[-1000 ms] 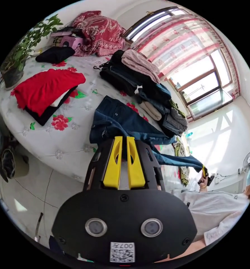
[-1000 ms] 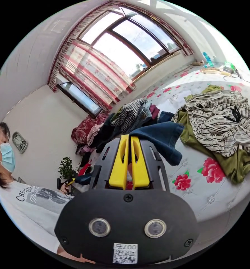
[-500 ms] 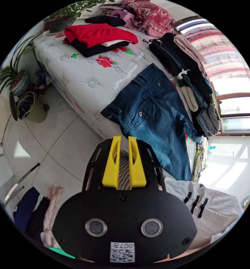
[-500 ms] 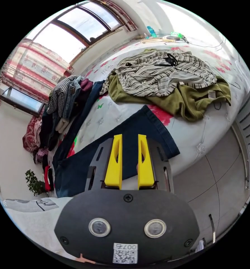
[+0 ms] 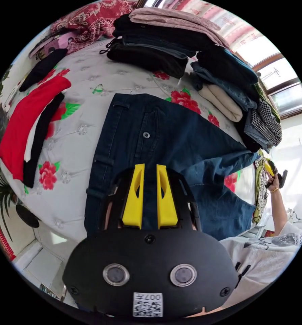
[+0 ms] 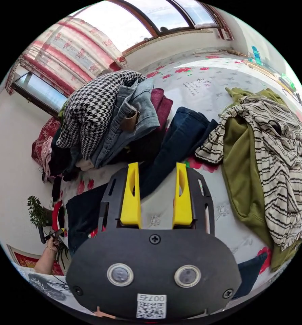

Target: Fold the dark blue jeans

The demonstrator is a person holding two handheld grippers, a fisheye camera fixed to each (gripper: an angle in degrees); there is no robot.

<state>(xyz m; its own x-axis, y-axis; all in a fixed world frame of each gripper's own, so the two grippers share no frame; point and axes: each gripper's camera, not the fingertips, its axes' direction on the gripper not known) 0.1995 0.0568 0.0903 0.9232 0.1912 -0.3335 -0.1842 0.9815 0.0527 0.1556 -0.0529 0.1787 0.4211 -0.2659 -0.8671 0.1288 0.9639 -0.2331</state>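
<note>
The dark blue jeans (image 5: 178, 135) lie spread flat on the flowered bed (image 5: 80, 81), waistband on the left of the left gripper view and legs running off to the right. My left gripper (image 5: 150, 166) hovers over the seat of the jeans, its yellow jaws slightly apart with nothing pressed between them. In the right gripper view one jeans leg (image 6: 178, 142) runs up towards the clothes pile. My right gripper (image 6: 156, 165) stands wide open just short of that leg, over bare sheet. A hand holds the right gripper (image 5: 274, 172) at the far end of the legs.
A long pile of folded clothes (image 5: 191, 50) lines the bed behind the jeans, topped by a houndstooth piece (image 6: 93, 105). A folded red garment (image 5: 25, 118) lies beyond the waistband. A striped top (image 6: 276, 152) lies on an olive garment (image 6: 245, 176) by the leg ends. A plant (image 6: 36, 211) stands past the bed.
A second ago both grippers held the jeans up, shut on the cloth. The jeans now lie flat on the bed, both grippers have let go, and the right jaws have opened wider.
</note>
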